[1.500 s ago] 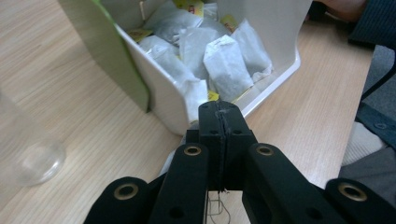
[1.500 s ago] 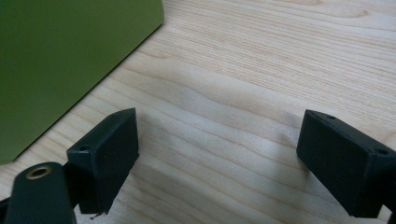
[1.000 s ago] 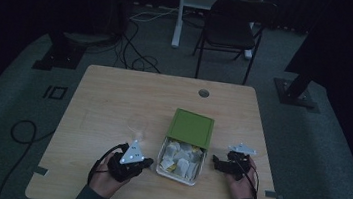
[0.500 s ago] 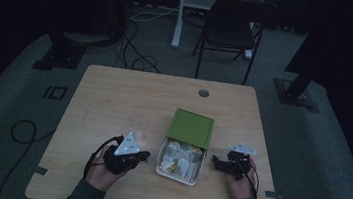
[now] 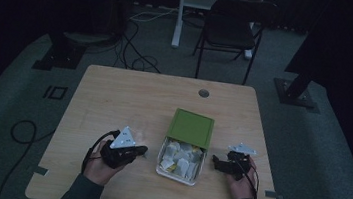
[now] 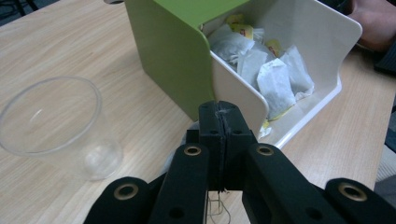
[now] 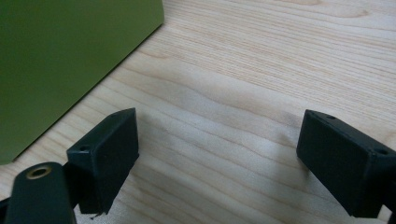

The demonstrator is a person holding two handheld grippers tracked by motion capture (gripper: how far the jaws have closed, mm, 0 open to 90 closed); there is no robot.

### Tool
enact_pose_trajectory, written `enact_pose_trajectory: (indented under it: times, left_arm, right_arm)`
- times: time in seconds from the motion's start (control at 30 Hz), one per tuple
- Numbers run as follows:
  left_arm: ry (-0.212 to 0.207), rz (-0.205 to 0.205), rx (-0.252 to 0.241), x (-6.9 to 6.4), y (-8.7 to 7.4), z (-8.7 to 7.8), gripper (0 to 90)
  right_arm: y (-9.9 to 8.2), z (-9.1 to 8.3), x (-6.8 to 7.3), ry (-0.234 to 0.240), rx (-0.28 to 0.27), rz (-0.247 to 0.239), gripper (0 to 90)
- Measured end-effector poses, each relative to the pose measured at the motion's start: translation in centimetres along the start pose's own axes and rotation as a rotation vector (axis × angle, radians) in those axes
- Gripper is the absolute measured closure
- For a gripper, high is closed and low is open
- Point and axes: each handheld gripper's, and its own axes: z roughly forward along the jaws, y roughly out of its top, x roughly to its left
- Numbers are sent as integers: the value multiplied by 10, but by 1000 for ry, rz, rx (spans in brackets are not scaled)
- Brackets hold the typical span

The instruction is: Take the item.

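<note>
Clear, thin plastic forms the round cup [image 6: 51, 126], just left of the left gripper [image 6: 220, 114], whose jaws are pressed together. White, crinkled tea bags [image 6: 275, 79] fill the green-lidded box [image 6: 182, 56] ahead. The right gripper [image 7: 217, 154] gapes wide over bare wood.

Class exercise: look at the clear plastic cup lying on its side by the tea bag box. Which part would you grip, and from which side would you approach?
Grip the rim of the cup, probably one jaw inside the mouth and one outside. It lies tipped over with the mouth open towards the left gripper, so the thin wall offers a lip, while the rounded body might roll or slip. Come from the mouth side, away from the box.
</note>
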Motion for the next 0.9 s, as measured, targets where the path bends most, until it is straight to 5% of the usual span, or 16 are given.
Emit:
enact_pose_trajectory:
  times: [0.9]
  left_arm:
    - [3,-35,-9,24,3,-4,900]
  right_arm:
    - [0,0,0,0,0,-1,126]
